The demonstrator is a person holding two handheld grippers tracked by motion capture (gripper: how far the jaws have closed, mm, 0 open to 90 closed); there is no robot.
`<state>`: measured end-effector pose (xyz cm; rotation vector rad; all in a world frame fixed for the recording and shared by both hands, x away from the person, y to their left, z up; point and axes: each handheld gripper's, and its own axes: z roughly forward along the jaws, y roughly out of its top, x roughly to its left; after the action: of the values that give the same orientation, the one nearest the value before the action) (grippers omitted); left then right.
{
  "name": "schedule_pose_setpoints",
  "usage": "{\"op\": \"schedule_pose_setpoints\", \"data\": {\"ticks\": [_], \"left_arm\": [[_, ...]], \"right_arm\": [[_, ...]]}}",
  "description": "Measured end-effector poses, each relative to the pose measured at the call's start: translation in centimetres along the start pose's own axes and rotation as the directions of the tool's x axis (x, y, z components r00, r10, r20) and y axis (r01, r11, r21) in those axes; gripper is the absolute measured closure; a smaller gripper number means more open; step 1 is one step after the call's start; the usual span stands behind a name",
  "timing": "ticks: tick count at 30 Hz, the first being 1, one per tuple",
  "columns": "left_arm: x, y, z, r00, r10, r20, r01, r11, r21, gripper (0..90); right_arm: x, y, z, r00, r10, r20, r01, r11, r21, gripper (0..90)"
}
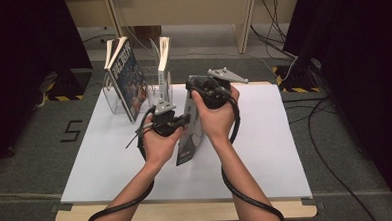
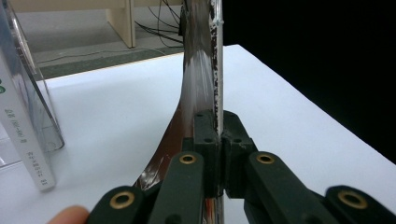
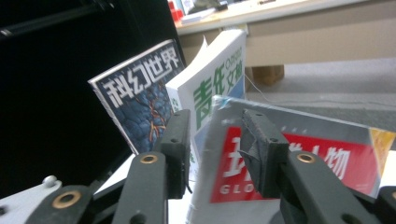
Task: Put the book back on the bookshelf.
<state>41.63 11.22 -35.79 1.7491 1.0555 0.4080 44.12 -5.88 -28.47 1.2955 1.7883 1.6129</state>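
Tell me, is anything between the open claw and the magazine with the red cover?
Nothing visible is. The thin glossy red-covered magazine already stands between the right claw's open jaws, with its top edge in the gap. The left claw is clamped on its edge lower down.

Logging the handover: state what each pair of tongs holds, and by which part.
The left tongs are shut on the magazine, pinching its thin edge. The right tongs stand open astride its top edge, pads off it.

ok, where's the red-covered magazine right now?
High view: the red-covered magazine stands on edge mid-table on the white board, clamped by the left tongs, just right of the clear acrylic rack.
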Motion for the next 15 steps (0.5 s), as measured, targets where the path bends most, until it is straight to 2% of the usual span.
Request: {"op": "schedule_pose_setpoints", "data": {"ticks": [3, 4, 5, 10, 13, 15], "left_arm": [[0.5, -0.2, -0.5, 0.9998, -0.007, 0.017, 0.007, 0.9998, -0.019, 86.7], [0.5, -0.2, -0.5, 0.9998, -0.007, 0.017, 0.007, 0.9998, -0.019, 86.7], [0.8, -0.3, -0.9, 0.9995, -0.005, 0.030, 0.006, 0.9994, -0.033, 86.7], [1.6, -0.4, -1.6, 0.9984, -0.007, 0.055, 0.009, 0.9990, -0.044, 86.8], [2.4, -0.7, -2.1, 0.9964, -0.030, 0.079, 0.033, 0.9983, -0.047, 86.8], [2.5, -0.8, -2.3, 0.9962, -0.030, 0.082, 0.034, 0.9983, -0.048, 86.8]], "right_arm": [[-0.9, -0.1, -1.5, 1.0000, 0.003, 0.004, -0.003, 0.999, -0.032, 63.2], [-0.9, -0.1, -1.5, 1.0000, 0.003, 0.004, -0.003, 0.999, -0.032, 63.2], [-2.1, -0.4, -2.6, 0.9999, 0.009, 0.009, -0.009, 0.999, -0.050, 63.1], [-5.7, -2.2, -4.9, 0.9964, 0.044, 0.073, -0.042, 0.999, -0.028, 63.3], [-8.3, -4.1, -6.0, 0.9899, 0.069, 0.124, -0.068, 0.998, -0.006, 63.4], [-9.8, -5.8, -6.6, 0.9856, 0.084, 0.147, -0.088, 0.996, 0.020, 63.5]]}}
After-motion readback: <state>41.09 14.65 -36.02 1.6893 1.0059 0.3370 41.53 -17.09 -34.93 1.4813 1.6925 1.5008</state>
